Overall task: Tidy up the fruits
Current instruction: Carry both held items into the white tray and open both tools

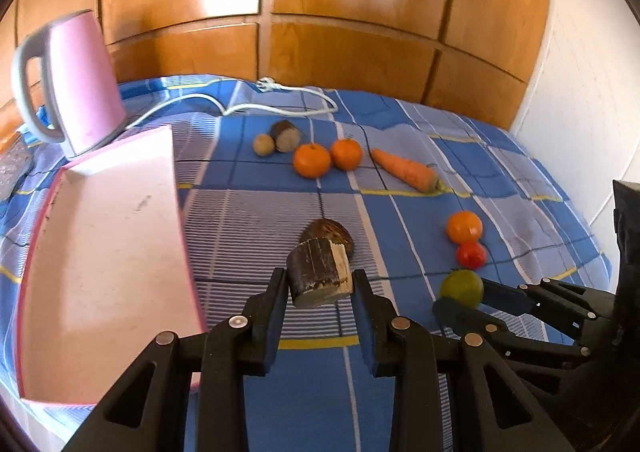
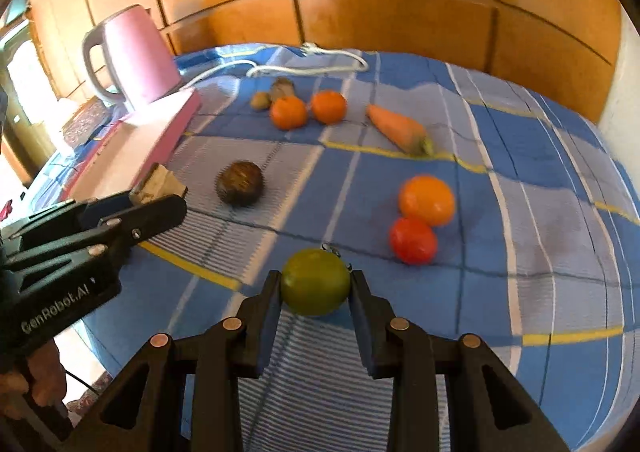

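Blue checked cloth (image 1: 460,155), wooden panelled wall (image 1: 340,11)

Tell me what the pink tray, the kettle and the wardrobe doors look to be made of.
Pink tray: probably plastic, matte; smooth pale floor with a thin moulded rim. Pink kettle: likely plastic or painted metal, satin; even colour, grey moulded handle. Wardrobe doors: wood or wood veneer, glossy varnish; orange-brown panels with bright window reflections.

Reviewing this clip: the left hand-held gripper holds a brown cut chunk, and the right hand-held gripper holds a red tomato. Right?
Not quite. The right hand-held gripper holds the green fruit, as the right wrist view shows; the red tomato lies on the cloth. The left hand-held gripper does hold the brown cut chunk.
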The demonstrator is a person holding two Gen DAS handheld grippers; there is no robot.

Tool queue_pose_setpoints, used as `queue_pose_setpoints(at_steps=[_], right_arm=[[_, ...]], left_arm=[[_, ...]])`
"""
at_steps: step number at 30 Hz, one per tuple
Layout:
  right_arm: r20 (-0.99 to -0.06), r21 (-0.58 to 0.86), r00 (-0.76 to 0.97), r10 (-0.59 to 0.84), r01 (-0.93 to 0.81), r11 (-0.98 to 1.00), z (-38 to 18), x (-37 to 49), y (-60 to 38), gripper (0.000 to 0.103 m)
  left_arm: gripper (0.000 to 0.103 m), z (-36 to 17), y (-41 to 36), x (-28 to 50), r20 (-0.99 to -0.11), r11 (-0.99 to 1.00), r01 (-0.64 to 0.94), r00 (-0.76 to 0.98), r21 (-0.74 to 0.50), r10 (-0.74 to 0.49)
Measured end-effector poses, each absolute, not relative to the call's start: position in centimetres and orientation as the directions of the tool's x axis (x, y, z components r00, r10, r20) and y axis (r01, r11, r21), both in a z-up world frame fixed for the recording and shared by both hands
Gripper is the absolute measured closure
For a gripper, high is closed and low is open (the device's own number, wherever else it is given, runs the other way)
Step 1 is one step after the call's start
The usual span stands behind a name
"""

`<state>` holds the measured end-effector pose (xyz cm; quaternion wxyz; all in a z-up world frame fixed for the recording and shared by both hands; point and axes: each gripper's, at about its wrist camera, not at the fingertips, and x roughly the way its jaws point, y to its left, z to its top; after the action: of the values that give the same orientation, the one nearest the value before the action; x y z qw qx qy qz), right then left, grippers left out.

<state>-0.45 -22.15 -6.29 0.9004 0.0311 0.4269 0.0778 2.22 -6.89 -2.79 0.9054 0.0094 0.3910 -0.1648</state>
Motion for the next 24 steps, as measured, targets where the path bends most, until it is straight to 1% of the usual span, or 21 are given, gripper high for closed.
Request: queue_pose_setpoints(at_steps=[5, 11, 16, 24], right_arm=[[-0.743, 0.116, 0.639, 0.199, -0.169, 0.979, -4.7, 0.0, -20.3, 0.069], [-0.729, 0.109, 0.639, 0.247, -0.249, 0.962, -3.3, 0.9, -17.4, 0.069], [-0.721, 0.124, 0.623, 0.304, -0.316, 0.941, -2.3, 2.3, -14.5, 0.069], [-0.701, 0.11, 0.606, 0.375, -0.428, 0.897, -0.7, 4.6, -7.9, 0.069]], left_arm=[[0.071, -2.0, -5.1, 2.2, -0.697, 0.959, 0.254, 0.666, -0.125, -0.267], [0.071, -1.0, -1.4, 2.8, -0.679, 0.979, 0.155, 0.706, -0.129, -0.201], [0.071, -0.5, 3.2, 3.7, -0.668, 0.992, 0.03, 0.737, -0.126, -0.107], [0.07, -2.0, 9.3, 4.4, -0.696, 0.98, -0.165, 0.717, -0.11, 0.043]])
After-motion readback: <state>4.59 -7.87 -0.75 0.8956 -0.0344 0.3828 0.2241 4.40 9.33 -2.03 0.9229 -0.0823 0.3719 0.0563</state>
